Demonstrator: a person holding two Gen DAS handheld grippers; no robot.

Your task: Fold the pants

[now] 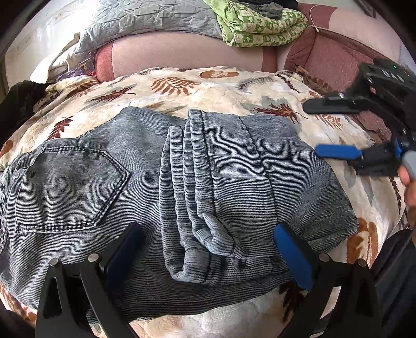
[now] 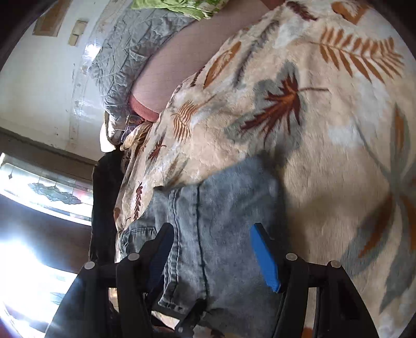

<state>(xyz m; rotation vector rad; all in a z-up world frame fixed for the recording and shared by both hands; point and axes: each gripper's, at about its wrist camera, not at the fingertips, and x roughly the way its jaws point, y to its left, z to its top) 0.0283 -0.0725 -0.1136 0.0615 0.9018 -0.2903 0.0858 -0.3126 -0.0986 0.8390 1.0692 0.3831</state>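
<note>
The grey-blue jeans [image 1: 109,166] lie folded on a leaf-print blanket [image 1: 223,85], back pocket at the left, leg hems stacked on top in the middle. My left gripper [image 1: 208,235] is open just above the near edge of the jeans, its jaws either side of the folded hems. My right gripper [image 1: 312,128] shows at the right of the left wrist view, open, hovering above the blanket just off the right edge of the jeans. In the right wrist view, blurred, the right gripper [image 2: 212,230] is open over the jeans [image 2: 221,208], holding nothing.
A pink bolster [image 1: 182,52], a grey quilt [image 1: 145,18] and a green patterned cloth [image 1: 260,26] lie behind the blanket. Dark cloth [image 1: 15,104] sits at the left edge. A wall and a bright window [image 2: 39,187] show at the left of the right wrist view.
</note>
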